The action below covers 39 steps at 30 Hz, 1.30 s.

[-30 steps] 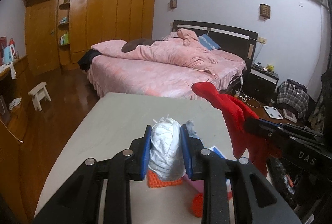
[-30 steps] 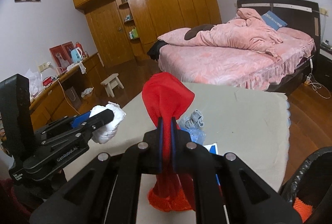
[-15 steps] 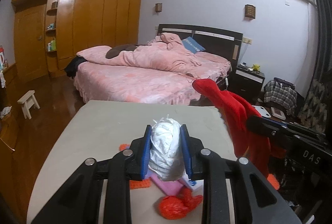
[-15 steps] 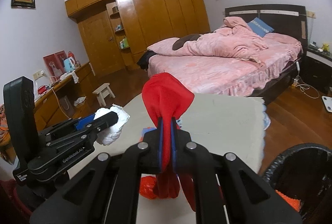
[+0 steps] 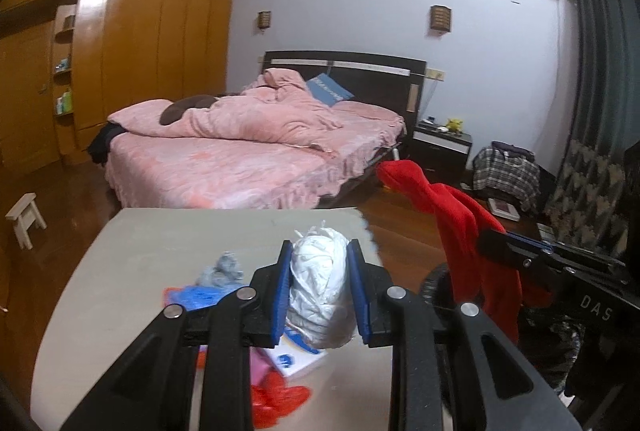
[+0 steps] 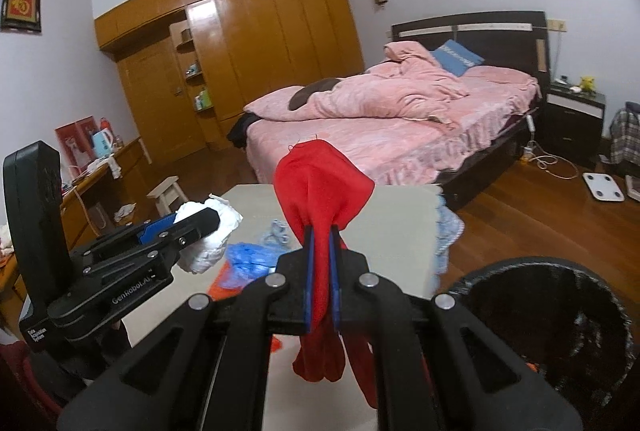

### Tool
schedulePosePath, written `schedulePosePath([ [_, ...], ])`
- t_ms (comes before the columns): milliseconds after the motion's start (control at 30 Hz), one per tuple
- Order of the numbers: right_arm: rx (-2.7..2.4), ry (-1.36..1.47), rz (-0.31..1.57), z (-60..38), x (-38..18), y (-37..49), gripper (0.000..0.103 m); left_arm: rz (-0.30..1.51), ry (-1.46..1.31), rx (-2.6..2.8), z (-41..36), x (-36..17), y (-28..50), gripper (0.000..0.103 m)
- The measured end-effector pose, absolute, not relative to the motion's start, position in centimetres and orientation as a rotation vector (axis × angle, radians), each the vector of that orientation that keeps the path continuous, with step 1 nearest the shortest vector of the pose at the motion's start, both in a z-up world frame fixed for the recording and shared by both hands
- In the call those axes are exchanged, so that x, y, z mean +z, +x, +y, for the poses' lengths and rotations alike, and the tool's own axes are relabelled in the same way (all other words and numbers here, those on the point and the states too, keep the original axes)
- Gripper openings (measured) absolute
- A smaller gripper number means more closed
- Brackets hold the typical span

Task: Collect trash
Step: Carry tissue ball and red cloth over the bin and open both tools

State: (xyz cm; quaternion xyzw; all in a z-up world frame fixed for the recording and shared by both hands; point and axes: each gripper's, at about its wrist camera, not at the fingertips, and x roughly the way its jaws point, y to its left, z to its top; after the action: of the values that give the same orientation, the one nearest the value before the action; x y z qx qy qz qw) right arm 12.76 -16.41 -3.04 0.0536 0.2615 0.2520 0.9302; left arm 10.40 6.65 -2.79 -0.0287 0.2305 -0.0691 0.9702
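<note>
Both hands loaded, bin's right there

Left gripper (image 5: 320, 291) pinches a white wad (image 5: 320, 295), right gripper (image 6: 320, 271) clamps red cloth (image 6: 324, 191) beside the black bin (image 6: 560, 331) (nothing dropped yet); blue bag (image 6: 252, 263) and scraps remain on the desk (image 5: 180, 235).

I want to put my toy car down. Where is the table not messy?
The far half of the table, toward the pink bed, is bare. The near part is crowded: grey wad, blue bag, red scraps.

pink bed (image 5: 256, 147), wooden wardrobe (image 6: 256, 43), white walls, wood floor (image 6: 520, 207)
</note>
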Motion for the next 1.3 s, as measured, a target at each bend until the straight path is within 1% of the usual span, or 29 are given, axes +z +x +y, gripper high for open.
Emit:
schedulePosePath([
  [233, 0.417, 0.127, 0.535, -21.5, -3.8, 11.8, 0.006, 0.471, -0.043, -0.217, 2.3, -3.1, 10.7, 0.027],
  [567, 0.277, 0.146, 0.567, -28.2, -6.2, 10.5, 0.006, 0.498, -0.013, -0.347, -4.6, -4.3, 11.7, 0.027],
  [867, 0.178, 0.174, 0.599, -32.6, -8.2, 9.8, 0.007, 0.531, 0.022, -0.455, -10.2, -6.0, 12.5, 0.027],
  [1100, 0.134, 0.189, 0.615, -34.4, -9.4, 9.8, 0.007, 0.551, 0.048, -0.507, -13.1, -7.0, 13.2, 0.027],
  [1200, 0.119, 0.203, 0.625, -35.0, -9.8, 9.8, 0.009, 0.566, 0.048, -0.532, -13.9, -7.2, 13.7, 0.030],
  [1233, 0.113, 0.206, 0.628, -35.0, -9.9, 9.7, 0.009, 0.573, 0.045, -0.541, -14.1, -7.3, 13.8, 0.033],
  [1300, 0.100, 0.210, 0.636, -35.3, -10.1, 9.7, 0.013, 0.588, 0.037, -0.557, -14.2, -7.5, 14.1, 0.039],
])
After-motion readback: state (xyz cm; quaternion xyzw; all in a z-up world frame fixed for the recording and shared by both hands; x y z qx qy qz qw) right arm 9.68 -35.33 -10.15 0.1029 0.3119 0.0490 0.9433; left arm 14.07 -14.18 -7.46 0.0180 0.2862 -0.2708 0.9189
